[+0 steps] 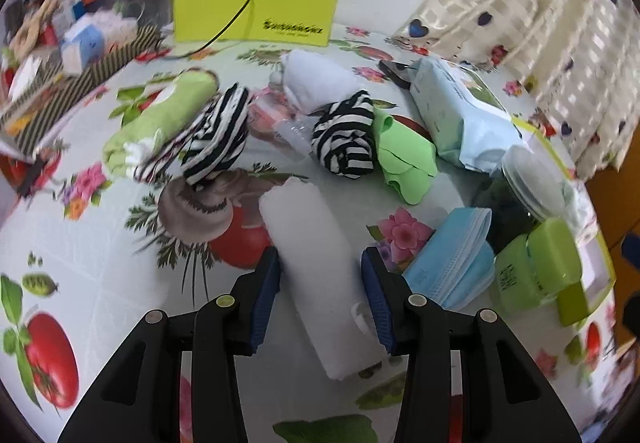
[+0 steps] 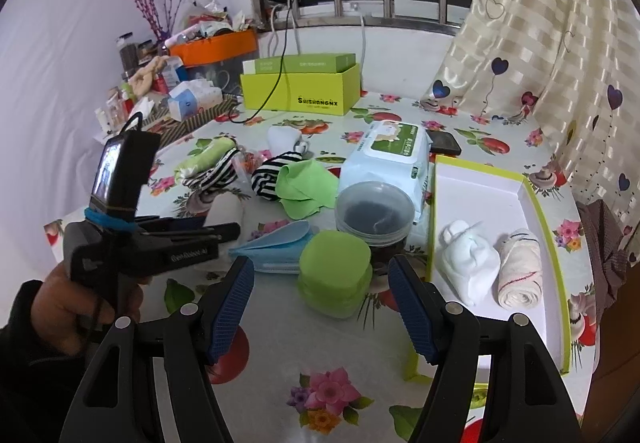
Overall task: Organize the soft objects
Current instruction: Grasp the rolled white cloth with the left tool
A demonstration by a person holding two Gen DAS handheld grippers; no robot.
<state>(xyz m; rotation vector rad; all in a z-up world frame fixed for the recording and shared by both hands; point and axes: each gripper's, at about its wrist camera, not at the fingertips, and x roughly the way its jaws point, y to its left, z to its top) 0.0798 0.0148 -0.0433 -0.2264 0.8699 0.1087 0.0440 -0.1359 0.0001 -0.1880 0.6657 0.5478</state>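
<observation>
On the flower-and-tomato tablecloth (image 1: 100, 243), the left gripper (image 1: 320, 299) straddles a rolled white towel (image 1: 316, 263) — blue pads spread either side of the roll, the left pad close against it, the right one near; whether they press cannot be told. Beyond lie two black-and-white striped bundles (image 1: 348, 135), a green cloth (image 1: 404, 159) and a stack of blue face masks (image 1: 456, 263). Right gripper (image 2: 320, 307) hangs open over the table, nothing between its pads, a round green container (image 2: 334, 271) just ahead. To its right, a lime-edged box lid (image 2: 480, 187) holds a white roll (image 2: 468, 263) and a cream roll with red stripes (image 2: 520, 271), side by side. Farther back, a yellow-green box (image 2: 300, 91) reads "SWISHANGNX"; the wet-wipes pack (image 2: 384, 163) label is too small to read.
</observation>
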